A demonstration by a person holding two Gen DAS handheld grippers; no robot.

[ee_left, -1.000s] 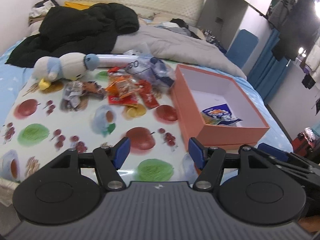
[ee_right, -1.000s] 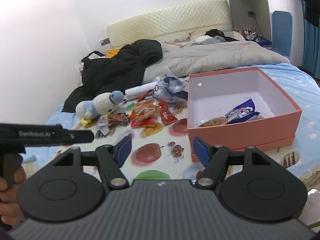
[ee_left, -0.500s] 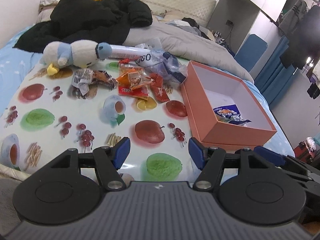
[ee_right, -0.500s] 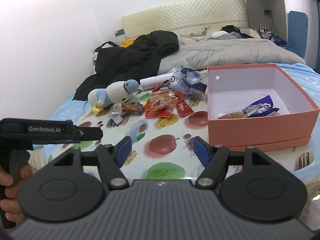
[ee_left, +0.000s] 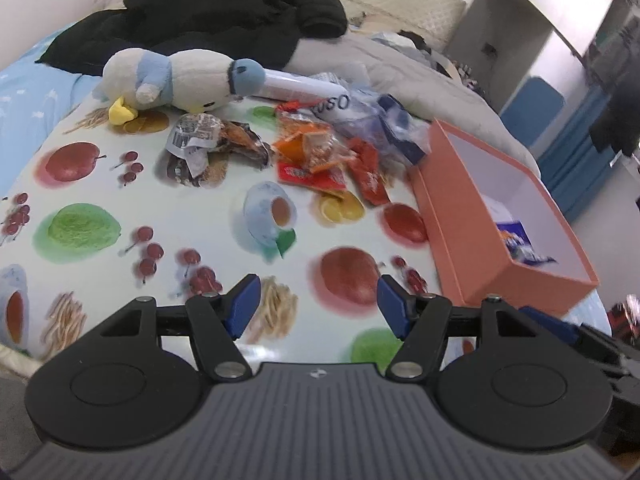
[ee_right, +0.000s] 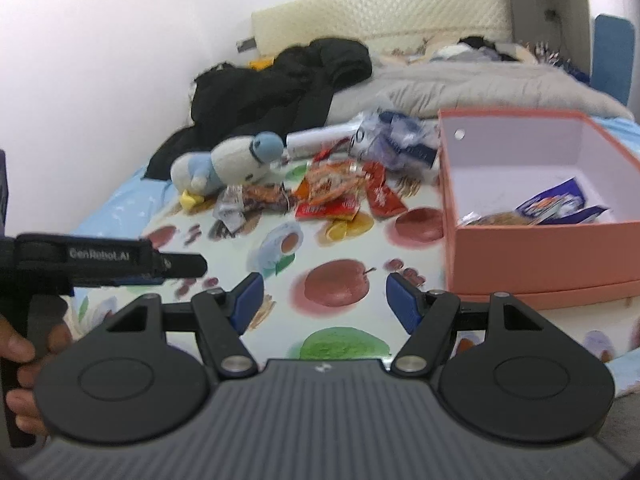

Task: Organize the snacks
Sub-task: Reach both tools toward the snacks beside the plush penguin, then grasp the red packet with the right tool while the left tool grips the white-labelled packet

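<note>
From my station, at the far left of the right wrist view, I see the person's left hand (ee_right: pixel 18 364) wrapped around the upright black handle of the left gripper (ee_left: pixel 318 306), whose body reaches level across toward the middle of the fruit-print cloth (ee_left: pixel 100 184). In its own view my left gripper hangs low over the near edge of that cloth with its blue-padded fingers (ee_left: pixel 242 306) spread wide and nothing between them. Farther back on the left lies a plush penguin (ee_left: pixel 176 80) on its side, its head toward the left, with a black jacket (ee_left: pixel 208 12) heaped behind it. Just right of the plush begins the snack pile (ee_left: pixel 320 152): a crumpled silver-and-brown wrapper (ee_left: pixel 200 140), then orange and red packets (ee_right: pixel 332 196) overlapping one another, then a white tube (ee_left: pixel 304 86) and a clear-and-blue bag (ee_left: pixel 392 128) at the back, all resting on the cloth. My right gripper (ee_right: pixel 322 306) is also low and roughly level above the near cloth, pointing toward the pile, its fingers parted wide and empty. At the right stands the open orange box (ee_right: pixel 540 248), just beside the pile, with a blue snack packet (ee_right: pixel 556 204) already lying in its near right corner. A grey blanket (ee_right: pixel 460 88) stretches behind the box.
</note>
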